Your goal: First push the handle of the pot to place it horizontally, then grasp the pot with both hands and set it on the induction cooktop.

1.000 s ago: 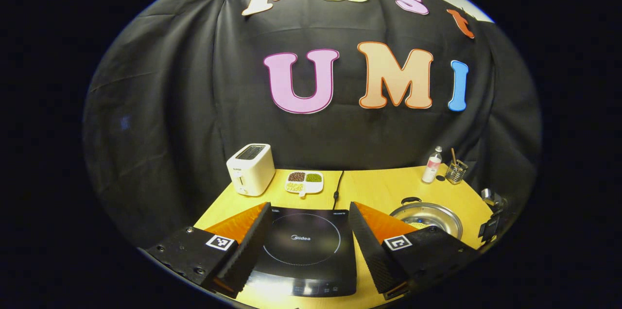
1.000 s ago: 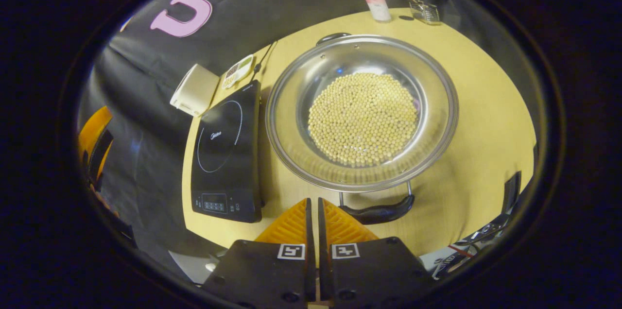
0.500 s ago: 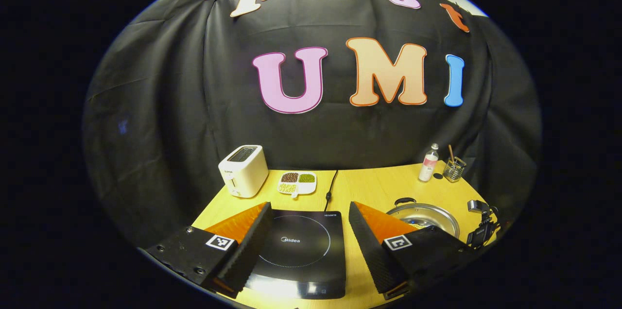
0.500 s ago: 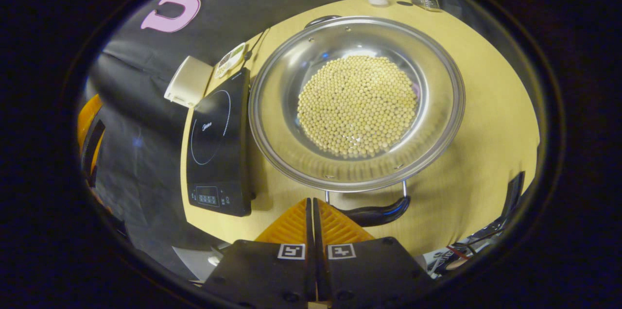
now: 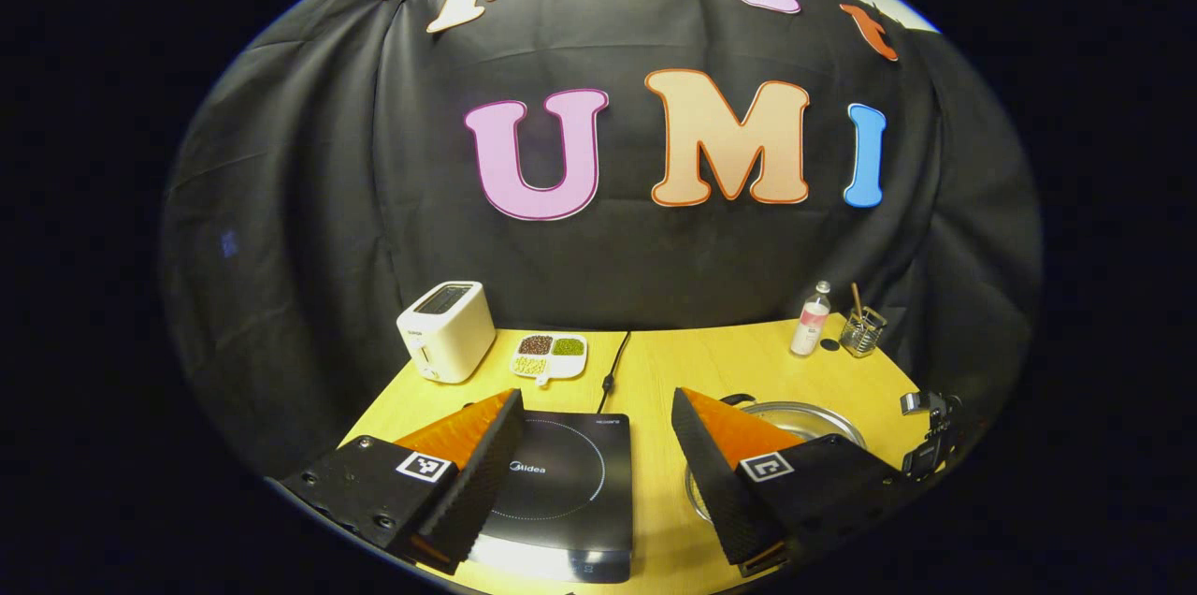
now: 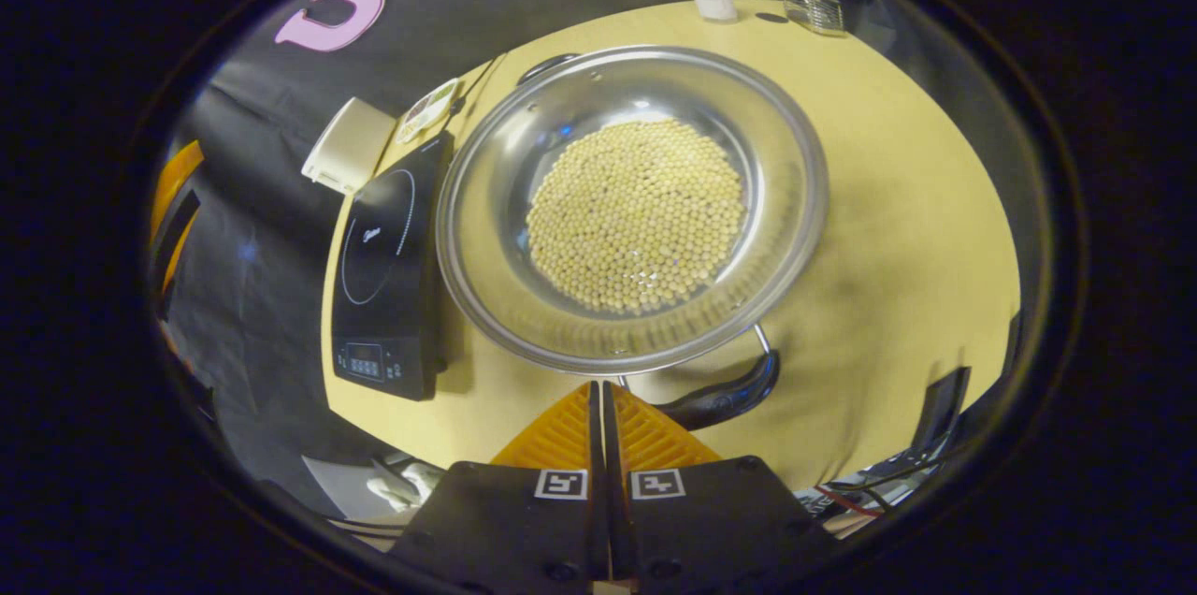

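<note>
Pot (image 6: pixel 632 207): a wide, shallow bowl of polished steel, round-rimmed, its floor covered with small pale round beans (image 6: pixel 636 213); it rests on the yellow wooden table (image 6: pixel 898 202), directly at 12 o'clock from the right gripper (image 6: pixel 599 399) in the right gripper view. The near handle (image 6: pixel 725 389), a glossy dark curved loop on wire stems, lies at 1 o'clock just beside the fingertips; whether they touch it cannot be told. Right gripper: ribbed fingers brought together with only a hairline gap, holding nothing. Induction cooktop (image 6: pixel 383 282): a flat black glass slab with a ring marking, just beside the pot at its 9 o'clock.

Left gripper view: the left gripper (image 5: pixel 598 413) is spread wide and empty, poised above the cooktop (image 5: pixel 566 483), the pot (image 5: pixel 804 422) at its 3 o'clock. A white toaster (image 5: pixel 445 344) stands at 11 o'clock.
</note>
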`<control>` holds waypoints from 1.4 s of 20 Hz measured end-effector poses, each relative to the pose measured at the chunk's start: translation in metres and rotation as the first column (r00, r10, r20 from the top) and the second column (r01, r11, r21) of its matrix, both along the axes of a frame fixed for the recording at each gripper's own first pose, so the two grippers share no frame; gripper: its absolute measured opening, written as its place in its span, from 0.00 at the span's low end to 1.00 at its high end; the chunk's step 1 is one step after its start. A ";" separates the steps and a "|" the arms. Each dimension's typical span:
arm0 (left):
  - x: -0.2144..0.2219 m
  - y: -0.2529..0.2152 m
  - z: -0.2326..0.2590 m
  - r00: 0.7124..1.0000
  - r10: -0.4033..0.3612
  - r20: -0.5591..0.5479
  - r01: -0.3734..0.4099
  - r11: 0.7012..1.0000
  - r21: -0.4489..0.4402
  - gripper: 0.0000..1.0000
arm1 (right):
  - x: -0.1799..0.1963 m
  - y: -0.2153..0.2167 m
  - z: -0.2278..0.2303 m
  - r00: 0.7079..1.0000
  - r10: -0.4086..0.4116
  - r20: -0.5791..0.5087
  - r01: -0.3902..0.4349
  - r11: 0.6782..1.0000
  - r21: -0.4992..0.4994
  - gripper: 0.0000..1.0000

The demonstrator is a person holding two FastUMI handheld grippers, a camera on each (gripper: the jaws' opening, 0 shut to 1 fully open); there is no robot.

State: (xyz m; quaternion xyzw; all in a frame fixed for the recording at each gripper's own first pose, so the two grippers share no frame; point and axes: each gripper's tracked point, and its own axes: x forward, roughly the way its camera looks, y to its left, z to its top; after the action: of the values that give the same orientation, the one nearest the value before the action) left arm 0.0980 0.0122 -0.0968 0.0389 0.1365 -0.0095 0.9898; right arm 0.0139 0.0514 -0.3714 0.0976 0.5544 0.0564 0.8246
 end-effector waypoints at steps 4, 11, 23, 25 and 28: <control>0.003 -0.004 -0.002 1.000 0.001 -0.003 -0.001 1.000 -0.002 0.96 | 0.011 -0.028 0.003 1.000 -0.028 0.005 0.028 0.999 -0.045 0.03; 0.000 0.005 -0.009 0.999 0.036 -0.022 -0.036 0.999 -0.020 0.96 | 0.028 -0.070 0.007 0.998 -0.065 0.015 0.066 0.993 -0.100 0.03; -0.008 0.011 -0.016 0.995 0.095 -0.041 -0.097 0.994 -0.042 0.96 | 0.062 -0.110 0.015 0.993 -0.110 0.049 0.116 0.985 -0.128 0.03; -0.009 0.008 -0.018 0.994 0.096 -0.048 -0.098 0.994 -0.050 0.96 | 0.068 -0.116 0.018 0.992 -0.112 0.059 0.119 0.984 -0.132 0.03; -0.010 0.004 -0.023 0.993 0.102 -0.063 -0.106 0.993 -0.058 0.96 | 0.077 -0.120 0.019 0.990 -0.119 0.069 0.127 0.985 -0.119 0.03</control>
State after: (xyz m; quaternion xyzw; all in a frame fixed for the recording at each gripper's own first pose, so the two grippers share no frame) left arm 0.0885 0.0166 -0.1196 0.0012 0.1674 0.0370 0.9852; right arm 0.0904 -0.0687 -0.3521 0.0788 0.5239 -0.0260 0.8478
